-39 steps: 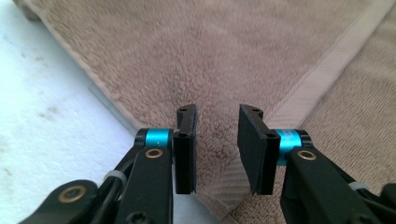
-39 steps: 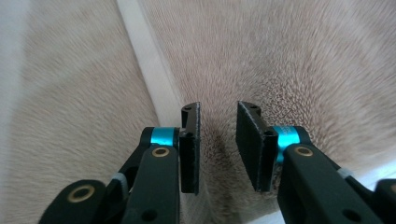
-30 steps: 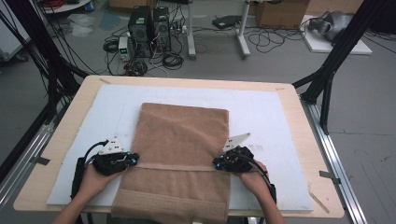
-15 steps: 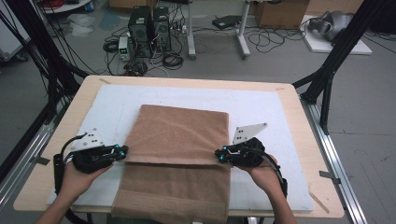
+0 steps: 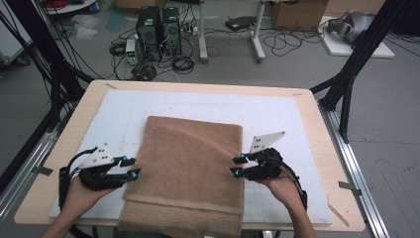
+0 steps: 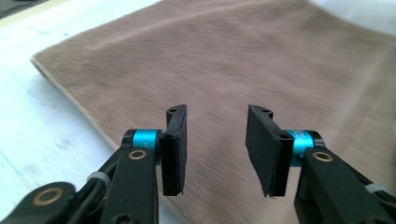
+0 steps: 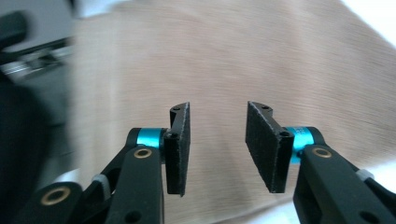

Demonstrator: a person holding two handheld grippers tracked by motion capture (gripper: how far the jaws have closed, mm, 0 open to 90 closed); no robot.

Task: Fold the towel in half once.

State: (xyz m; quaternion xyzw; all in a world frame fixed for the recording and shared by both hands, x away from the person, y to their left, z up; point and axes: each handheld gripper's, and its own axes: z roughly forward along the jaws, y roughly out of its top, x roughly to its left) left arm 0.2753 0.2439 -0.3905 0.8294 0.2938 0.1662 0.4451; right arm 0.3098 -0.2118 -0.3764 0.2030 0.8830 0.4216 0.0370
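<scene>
High view, towel: the brown towel (image 5: 190, 168) lies folded on the white mat (image 5: 292, 119), near edge hanging over the table's near side, as before.
High view, grippers: left gripper (image 5: 131, 167) and right gripper (image 5: 236, 165) have let go of the side edges they pinched and lifted just off them.
Left gripper view: jaws have just been opening, partly apart, nothing between; towel (image 6: 261, 60) beneath.
Right gripper view: same, empty; blurred towel (image 7: 224, 60), probably just below.

Towel (image 5: 190, 163) flat on pad (image 5: 277, 111) atop worktop (image 5: 317, 129), near edge hanging over the front. Left gripper (image 5: 132, 167) just beside its left edge, right gripper (image 5: 237, 165) at its right edge.
</scene>
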